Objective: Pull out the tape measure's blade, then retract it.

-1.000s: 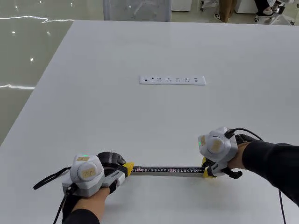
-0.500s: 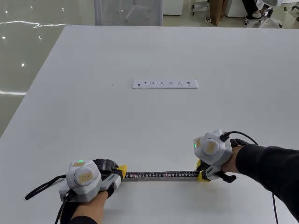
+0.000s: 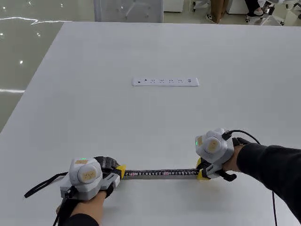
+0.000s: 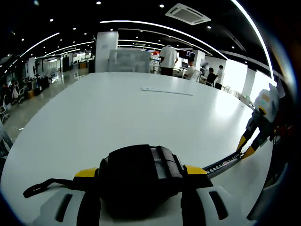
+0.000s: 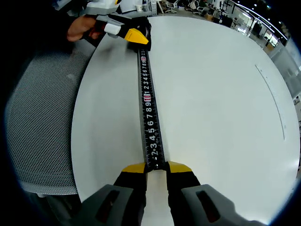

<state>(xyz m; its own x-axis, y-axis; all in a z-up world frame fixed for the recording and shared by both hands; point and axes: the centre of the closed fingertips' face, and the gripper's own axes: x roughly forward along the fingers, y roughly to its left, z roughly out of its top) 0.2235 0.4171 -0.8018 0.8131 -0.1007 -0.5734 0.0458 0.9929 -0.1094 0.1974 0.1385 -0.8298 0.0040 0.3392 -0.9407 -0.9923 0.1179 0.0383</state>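
White table (image 3: 94,70): power strip (image 3: 165,82) at centre; tape case (image 3: 104,163) clamped in left gripper (image 3: 117,172); blade (image 3: 160,173) stretched to right gripper (image 3: 202,174).

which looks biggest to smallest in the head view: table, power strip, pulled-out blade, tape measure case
1. table
2. blade and power strip: similar length, strip lies farther off, so unranked
3. tape measure case, partly hidden in the left claw

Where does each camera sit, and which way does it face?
Head view: headset, looking down at table; left gripper, right gripper, sleeve show.
Left gripper view: on that gripper, facing across table over gripped case; fingers show.
Right gripper view: on that gripper, looking along blade toward left gripper; fingers show.
All share the blade.
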